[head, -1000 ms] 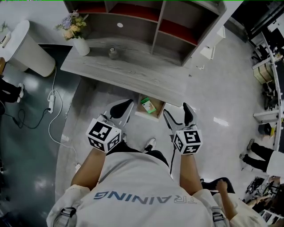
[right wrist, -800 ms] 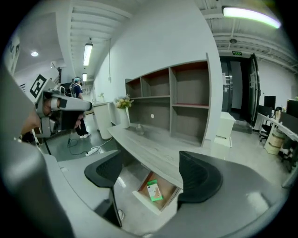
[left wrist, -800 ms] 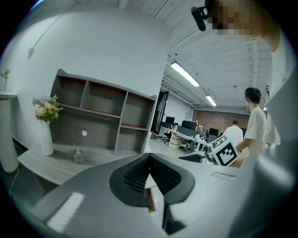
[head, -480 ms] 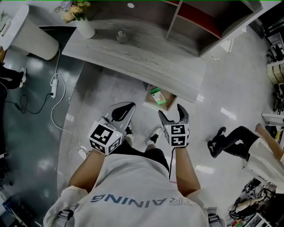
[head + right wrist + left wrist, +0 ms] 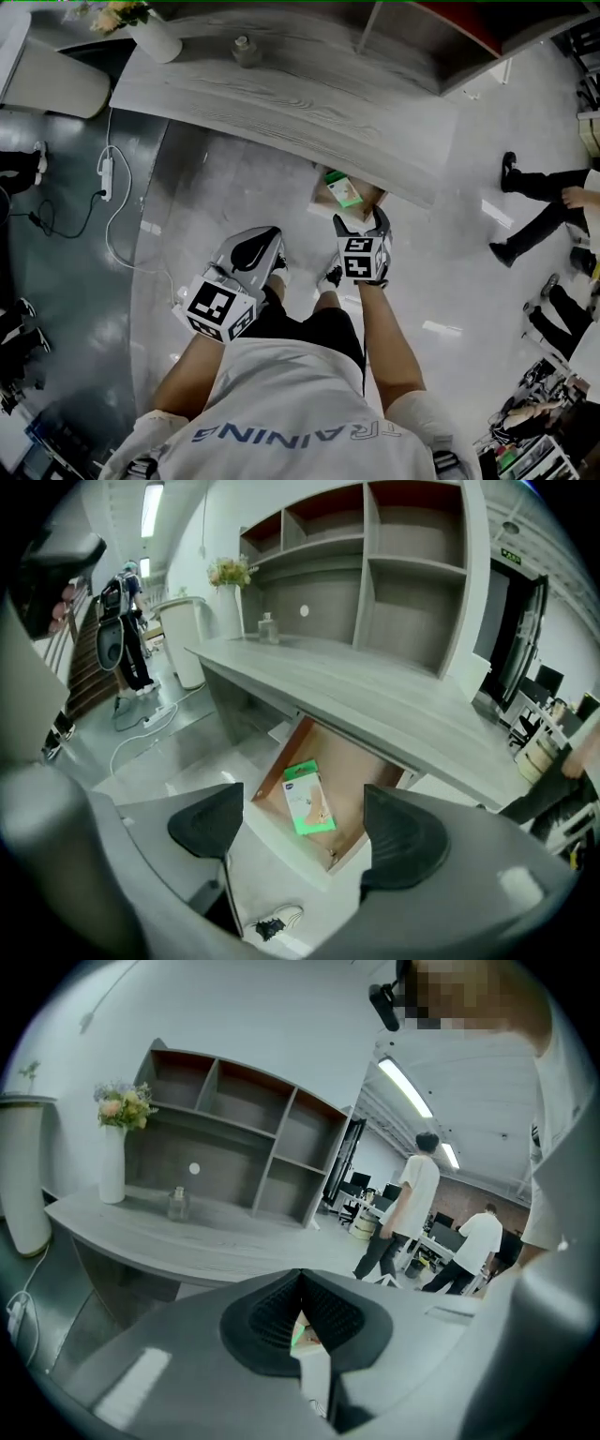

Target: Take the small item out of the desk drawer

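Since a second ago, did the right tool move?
Yes. The right tool shifted left and now sits directly in front of the drawer.

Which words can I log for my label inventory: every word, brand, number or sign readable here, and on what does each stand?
"TRAINING": on the person's shirt, seen upside down in the head view.
Green box in the open drawer: a logo and print, too small to read.
Green sign high on the right wall: too blurred to read.
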`<control>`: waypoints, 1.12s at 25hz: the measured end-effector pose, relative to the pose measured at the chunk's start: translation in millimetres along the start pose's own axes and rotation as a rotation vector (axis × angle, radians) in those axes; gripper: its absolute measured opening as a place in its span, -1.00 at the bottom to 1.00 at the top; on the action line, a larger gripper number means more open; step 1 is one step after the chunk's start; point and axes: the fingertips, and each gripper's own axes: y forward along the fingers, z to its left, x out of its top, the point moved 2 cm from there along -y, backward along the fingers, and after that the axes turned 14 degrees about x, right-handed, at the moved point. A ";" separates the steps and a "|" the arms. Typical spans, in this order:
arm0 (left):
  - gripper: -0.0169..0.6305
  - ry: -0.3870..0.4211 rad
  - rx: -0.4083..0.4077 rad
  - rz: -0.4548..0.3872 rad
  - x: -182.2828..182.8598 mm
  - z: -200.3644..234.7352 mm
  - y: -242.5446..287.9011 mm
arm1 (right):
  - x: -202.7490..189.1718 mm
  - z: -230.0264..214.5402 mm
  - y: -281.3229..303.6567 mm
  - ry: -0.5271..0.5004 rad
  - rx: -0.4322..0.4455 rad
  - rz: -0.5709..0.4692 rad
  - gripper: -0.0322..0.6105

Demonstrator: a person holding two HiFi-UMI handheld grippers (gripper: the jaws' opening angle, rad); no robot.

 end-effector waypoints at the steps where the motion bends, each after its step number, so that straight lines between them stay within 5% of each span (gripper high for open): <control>1: -0.94 -0.005 -0.003 0.005 -2.8 1.9 4.5 | -2.7 -1.4 11.3 -0.004 -0.006 0.015 0.41; 17: -0.94 -0.112 0.059 0.138 -55.4 50.4 28.0 | -55.1 -41.5 146.2 -0.150 -0.150 0.260 0.47; 28: -0.94 -0.101 0.039 0.147 -52.1 53.1 31.5 | -58.9 -40.2 144.2 -0.209 -0.184 0.285 0.13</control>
